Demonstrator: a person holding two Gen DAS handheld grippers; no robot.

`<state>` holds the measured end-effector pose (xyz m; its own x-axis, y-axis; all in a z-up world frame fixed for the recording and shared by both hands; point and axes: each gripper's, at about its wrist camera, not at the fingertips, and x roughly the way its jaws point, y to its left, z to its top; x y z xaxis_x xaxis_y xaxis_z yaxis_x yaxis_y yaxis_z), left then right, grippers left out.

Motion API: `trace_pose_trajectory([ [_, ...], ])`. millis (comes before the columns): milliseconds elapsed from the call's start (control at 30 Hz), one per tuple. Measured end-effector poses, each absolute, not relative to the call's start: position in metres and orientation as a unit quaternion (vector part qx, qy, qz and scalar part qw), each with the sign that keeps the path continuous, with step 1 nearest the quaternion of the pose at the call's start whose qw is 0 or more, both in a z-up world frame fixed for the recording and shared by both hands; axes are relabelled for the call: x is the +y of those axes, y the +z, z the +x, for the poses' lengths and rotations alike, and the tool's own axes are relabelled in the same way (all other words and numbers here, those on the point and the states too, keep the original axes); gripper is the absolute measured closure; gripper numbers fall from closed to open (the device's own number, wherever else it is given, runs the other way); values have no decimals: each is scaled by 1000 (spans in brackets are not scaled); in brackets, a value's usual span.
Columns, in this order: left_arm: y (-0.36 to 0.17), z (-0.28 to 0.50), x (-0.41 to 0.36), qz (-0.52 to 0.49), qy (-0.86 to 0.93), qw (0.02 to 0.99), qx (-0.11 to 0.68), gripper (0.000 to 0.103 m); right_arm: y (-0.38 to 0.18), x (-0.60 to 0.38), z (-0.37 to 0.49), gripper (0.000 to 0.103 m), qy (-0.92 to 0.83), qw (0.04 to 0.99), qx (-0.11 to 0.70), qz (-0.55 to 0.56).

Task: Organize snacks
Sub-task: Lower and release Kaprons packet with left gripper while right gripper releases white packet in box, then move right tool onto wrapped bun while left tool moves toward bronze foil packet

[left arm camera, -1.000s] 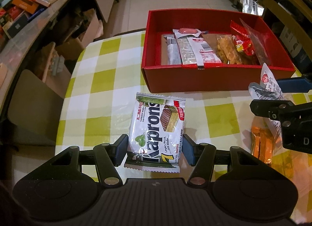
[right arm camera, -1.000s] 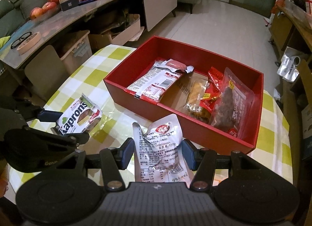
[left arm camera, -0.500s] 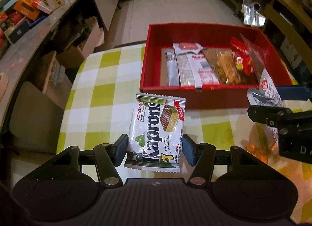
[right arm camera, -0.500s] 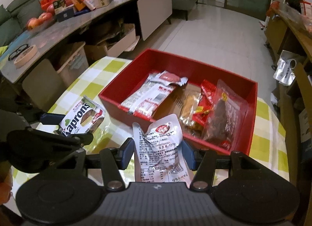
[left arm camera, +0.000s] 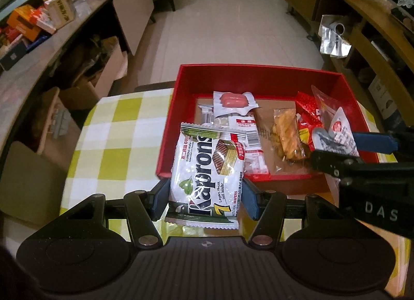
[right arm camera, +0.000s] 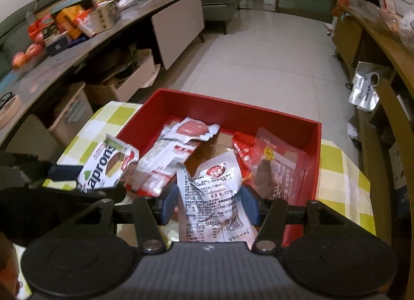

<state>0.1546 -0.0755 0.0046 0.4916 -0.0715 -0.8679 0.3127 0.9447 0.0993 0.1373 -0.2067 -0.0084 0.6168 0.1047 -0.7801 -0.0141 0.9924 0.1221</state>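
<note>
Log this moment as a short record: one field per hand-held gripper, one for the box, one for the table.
left hand-held gripper: shut on Kaprons wafer pack, held at the box's near-left edge
right hand-held gripper: shut on white snack pouch, held over the box's near wall
red box: open, holds a sausage pack, an orange snack bag and red packets
table: yellow-green checked cloth, box on it
</note>
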Motion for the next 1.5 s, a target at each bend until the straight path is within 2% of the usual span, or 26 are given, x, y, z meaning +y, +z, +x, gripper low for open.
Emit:
trace_pose_trajectory([
  [667,-22,213,-96,118,-85,855,499,35,-48,-237,192,42,7,897,425,119],
  [833,-20,216,-94,120,-76,857,495,27,-52,-238,197,41,-2,899,419,125],
  [900,-17,217,-91,114,-75,861,490,16,-50,-239,198,37,-1,900,416,131],
  [1067,-11,215,-89,112,-76,865,484,16,-44,-239,195,30,-7,906,405,123],
  [1500,5,188,-90,114,-104,865,477,16,-17,-247,167,29,-22,908,407,95],
])
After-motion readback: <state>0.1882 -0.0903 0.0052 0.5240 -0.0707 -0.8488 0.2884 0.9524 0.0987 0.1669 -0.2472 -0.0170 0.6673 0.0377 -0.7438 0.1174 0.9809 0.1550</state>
